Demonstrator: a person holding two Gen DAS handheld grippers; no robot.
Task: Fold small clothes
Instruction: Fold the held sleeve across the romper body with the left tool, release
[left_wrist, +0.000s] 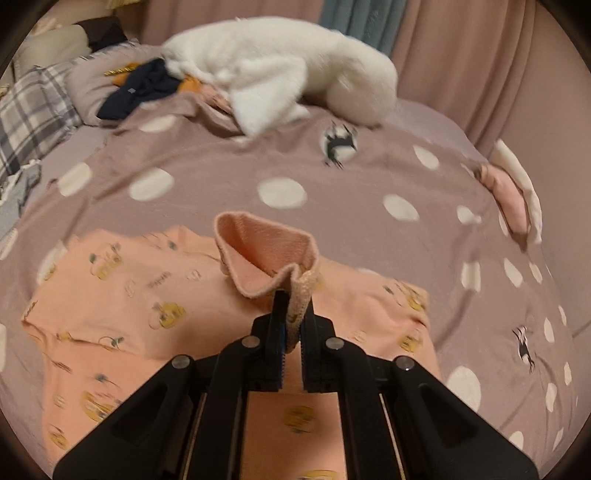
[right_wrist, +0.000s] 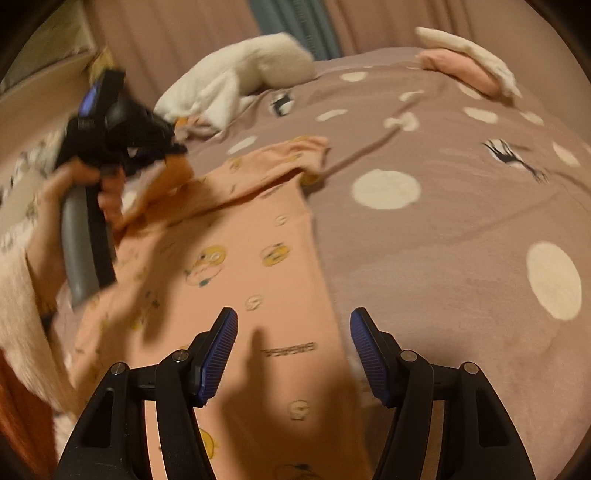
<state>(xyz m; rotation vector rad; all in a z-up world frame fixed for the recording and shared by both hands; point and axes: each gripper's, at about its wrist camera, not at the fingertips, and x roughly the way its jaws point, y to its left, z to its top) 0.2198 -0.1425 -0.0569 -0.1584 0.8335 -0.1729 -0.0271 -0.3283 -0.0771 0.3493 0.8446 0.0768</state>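
Pink curtains (left_wrist: 461, 55) — polka-dot bedspread (left_wrist: 280, 173), warm light

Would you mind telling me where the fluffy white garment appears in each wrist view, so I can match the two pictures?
Left wrist view: the fluffy white garment lies at top centre, on the far side of the bed, beyond the peach printed top.
Right wrist view: the same garment sits at upper left of centre, just right of the left gripper.
Shared landmark: the folded pink piece near the bed's far right edge.
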